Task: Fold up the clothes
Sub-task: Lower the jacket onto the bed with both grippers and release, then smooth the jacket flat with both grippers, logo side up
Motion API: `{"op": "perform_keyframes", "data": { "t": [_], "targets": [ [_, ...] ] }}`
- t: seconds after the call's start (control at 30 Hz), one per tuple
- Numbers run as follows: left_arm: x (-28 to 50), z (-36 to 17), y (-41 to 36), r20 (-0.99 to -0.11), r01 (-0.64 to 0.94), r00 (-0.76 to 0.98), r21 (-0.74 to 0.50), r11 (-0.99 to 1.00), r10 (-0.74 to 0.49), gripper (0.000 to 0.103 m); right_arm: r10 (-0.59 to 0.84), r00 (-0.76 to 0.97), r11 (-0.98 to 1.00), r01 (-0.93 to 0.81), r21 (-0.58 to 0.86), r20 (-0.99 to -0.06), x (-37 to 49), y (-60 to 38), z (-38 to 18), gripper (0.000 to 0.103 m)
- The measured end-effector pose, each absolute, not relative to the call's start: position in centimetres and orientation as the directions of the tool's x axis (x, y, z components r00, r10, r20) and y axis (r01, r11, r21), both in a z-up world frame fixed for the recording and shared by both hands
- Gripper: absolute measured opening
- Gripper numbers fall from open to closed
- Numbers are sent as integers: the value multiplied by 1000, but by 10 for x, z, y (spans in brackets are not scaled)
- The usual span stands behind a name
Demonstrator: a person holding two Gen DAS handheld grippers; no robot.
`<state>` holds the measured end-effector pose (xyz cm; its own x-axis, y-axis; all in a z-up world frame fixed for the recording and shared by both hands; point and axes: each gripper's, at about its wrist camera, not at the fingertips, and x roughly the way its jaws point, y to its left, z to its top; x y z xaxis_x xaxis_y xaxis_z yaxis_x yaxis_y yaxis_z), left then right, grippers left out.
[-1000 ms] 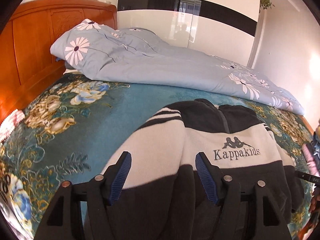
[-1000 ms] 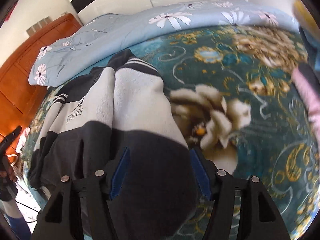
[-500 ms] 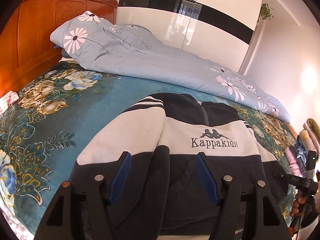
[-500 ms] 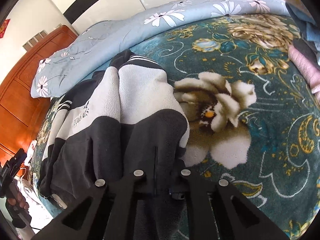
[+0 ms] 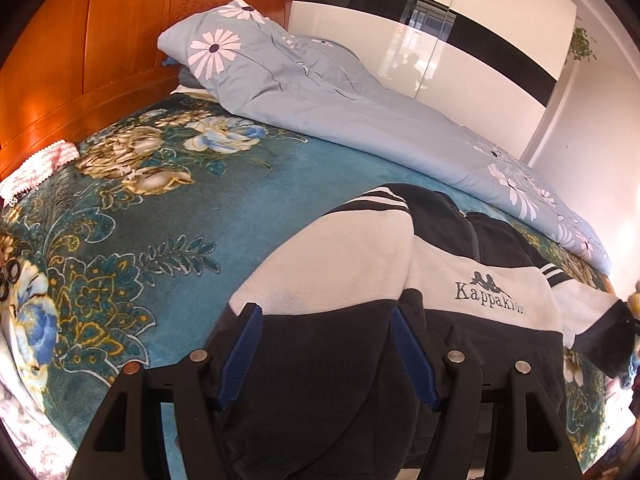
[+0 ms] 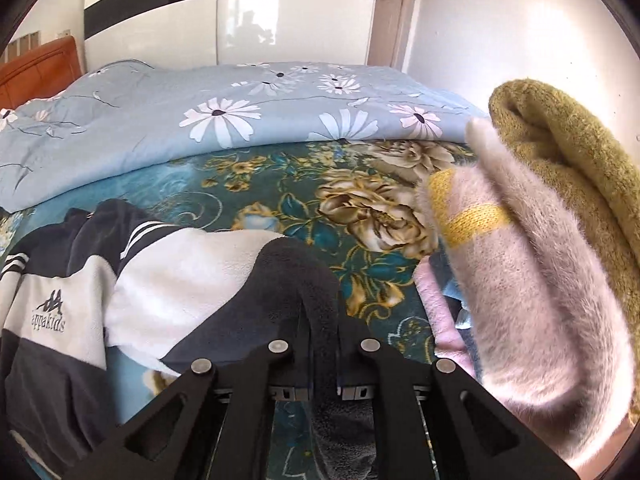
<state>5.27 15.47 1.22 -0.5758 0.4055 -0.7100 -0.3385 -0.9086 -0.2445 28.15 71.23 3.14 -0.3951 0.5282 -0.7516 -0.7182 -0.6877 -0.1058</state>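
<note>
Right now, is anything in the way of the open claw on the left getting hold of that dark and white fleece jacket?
Nothing visible is. The left claw hangs open right over the dark and white fleece jacket's near sleeve, which lies between its blue pads. The right claw is already shut on the other sleeve.

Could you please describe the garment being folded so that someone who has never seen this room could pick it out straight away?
On the bed's teal floral blanket, in front of the pale blue daisy-print duvet, lies a fleece jacket. It is cream across the chest and sleeves, dark below, with striped shoulders. Unlike the fuzzy pink and mustard knits piled nearby, it carries a "Kappakids" logo.
</note>
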Motion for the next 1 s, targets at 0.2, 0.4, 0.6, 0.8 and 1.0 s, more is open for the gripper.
{"op": "perform_keyframes", "data": {
  "t": [0.2, 0.4, 0.6, 0.8, 1.0],
  "targets": [
    [43, -2, 131, -742, -272, -568, -240, -932, 356, 70, 532, -345, -677, -722, -144, -773, 274, 716, 8, 7],
    [42, -22, 108, -775, -226, -535, -253, -941, 337, 70, 547, -383, -681, -720, -130, -745, 272, 704, 26, 26],
    [40, -48, 97, -812, -207, -476, -270, -940, 338, 70, 615, -469, -699, -697, -162, -634, 272, 663, 62, 64],
    [39, -68, 99, -826, -200, -438, -296, -934, 355, 69, 404, -656, -849, -529, 6, -637, 255, 601, 60, 65],
    [33, -69, 105, -823, -212, -465, -254, -944, 326, 20, 242, -653, -921, -388, 42, -718, 207, 546, 24, 65]
  ]
}}
